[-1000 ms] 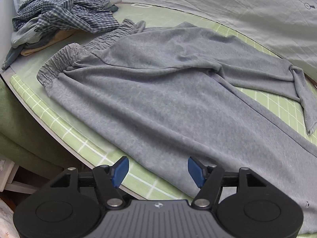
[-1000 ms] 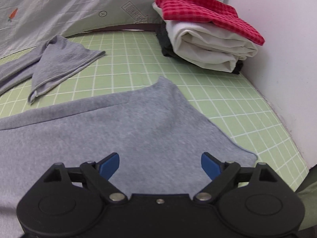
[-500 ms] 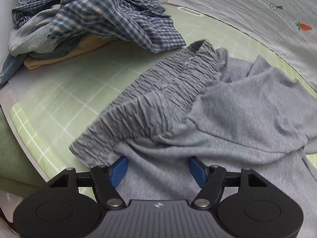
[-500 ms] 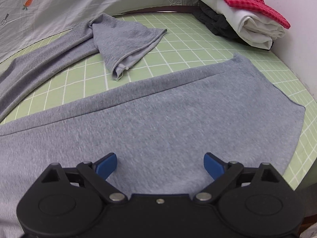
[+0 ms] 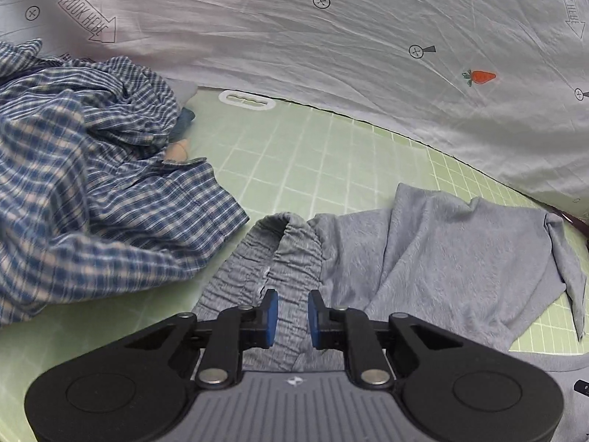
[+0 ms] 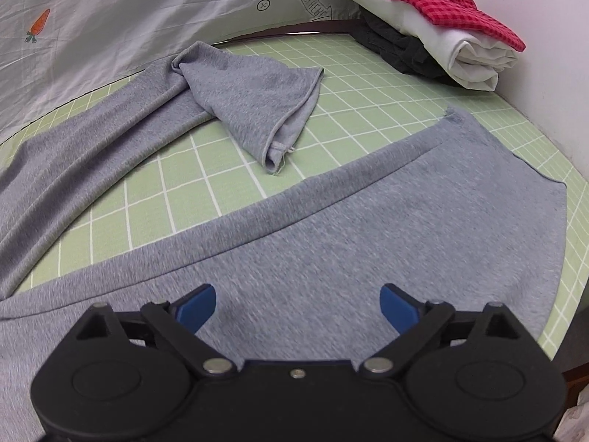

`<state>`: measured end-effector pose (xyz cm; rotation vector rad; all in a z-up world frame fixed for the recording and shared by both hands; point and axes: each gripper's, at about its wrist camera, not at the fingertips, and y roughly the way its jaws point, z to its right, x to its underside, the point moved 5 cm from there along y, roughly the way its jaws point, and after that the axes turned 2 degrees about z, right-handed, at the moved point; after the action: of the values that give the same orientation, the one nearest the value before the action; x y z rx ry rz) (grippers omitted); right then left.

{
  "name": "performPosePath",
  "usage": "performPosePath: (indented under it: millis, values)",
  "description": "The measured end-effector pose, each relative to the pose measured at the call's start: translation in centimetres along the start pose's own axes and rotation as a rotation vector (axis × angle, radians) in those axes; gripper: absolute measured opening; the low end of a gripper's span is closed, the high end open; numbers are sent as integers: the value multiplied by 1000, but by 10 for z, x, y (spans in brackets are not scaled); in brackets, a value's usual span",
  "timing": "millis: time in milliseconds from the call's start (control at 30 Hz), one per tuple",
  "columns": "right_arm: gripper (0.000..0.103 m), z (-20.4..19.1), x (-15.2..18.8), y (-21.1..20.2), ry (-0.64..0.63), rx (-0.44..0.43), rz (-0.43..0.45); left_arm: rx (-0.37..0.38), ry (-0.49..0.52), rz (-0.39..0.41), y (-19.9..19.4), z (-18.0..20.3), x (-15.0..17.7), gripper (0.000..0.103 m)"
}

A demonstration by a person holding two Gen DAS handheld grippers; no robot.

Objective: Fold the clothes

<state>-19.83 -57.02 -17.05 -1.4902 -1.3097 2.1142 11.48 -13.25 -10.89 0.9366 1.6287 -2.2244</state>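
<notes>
Left tongs [image 5: 291, 313]: jaws closing, narrow gap, gathered waistband [image 5: 283, 258] of the grey trousers [image 5: 441, 258] between the blue pads; whether the pads already press on it cannot be told. A second ago these jaws stood wide over the trouser body; they are now at the waist end and drawing shut. Judgement: a grasp on the waistband is under way, first step of the fold.

Right tongs [image 6: 297, 304]: jaws spread wide, nothing between them, hovering over the flat near leg [image 6: 368, 239]. Position has shifted along that leg since a second ago; no grasp begun.

Trousers: lying on the green gridded mat [image 6: 221, 184]. Near leg smooth, hem toward the right edge of the mat. Far leg [image 6: 110, 140] runs along the back, its end doubled over itself [image 6: 257, 103]. Judgement: that end wants straightening before the legs are laid together.

Checked shirt [image 5: 92, 184]: blue, crumpled, heaped left of the waistband, just beside it; unfolded, awaiting its turn.

Folded stack [image 6: 441, 37]: far right corner, red checked piece over white over dark. Judgement: finished items.

Sheet [image 5: 331, 55]: pale, printed with carrots and arrows, behind the mat.
</notes>
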Motion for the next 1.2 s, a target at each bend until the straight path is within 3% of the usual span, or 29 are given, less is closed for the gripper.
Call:
performPosePath:
  millis: [133,267,300,333,400,467,567,700,867,967,1033,1100,1200]
  values:
    - [97,-9,-12,5,-2,25,9,-10,4,1,33,-2,-14,34]
    - [97,-12,-16,18,41,82,-27,49,-38,-23,60,-8,-24,33]
    - [97,-14,-15,20,45,90,-37,68,-45,-19,63,-9,-25,29]
    - [97,-17,-15,22,46,98,-48,90,-51,-12,65,-11,-27,8]
    - [97,-22,-13,22,31,115,-51,109,-63,12,68,-17,-33,6]
    - [97,-26,-13,21,16,134,-49,87,-77,52,66,-26,-44,5]
    - [97,-27,-13,20,12,147,-51,-4,-106,121,68,-54,-71,5]
    - [100,-27,-14,21,13,157,-57,-92,-211,96,90,-98,-90,5]
    - [101,-27,-14,22,8,153,-60,-117,-219,67,89,-100,-88,13]
    - [101,-25,-13,22,24,144,-55,-88,-201,79,67,-83,-79,30]
    - [101,-23,-12,22,38,136,-51,-61,-203,90,49,-72,-68,39]
    - [101,-22,-10,22,46,126,-46,-22,-217,75,34,-61,-53,41]
    - [101,-23,-8,21,43,102,-39,3,-160,26,13,-38,-17,49]
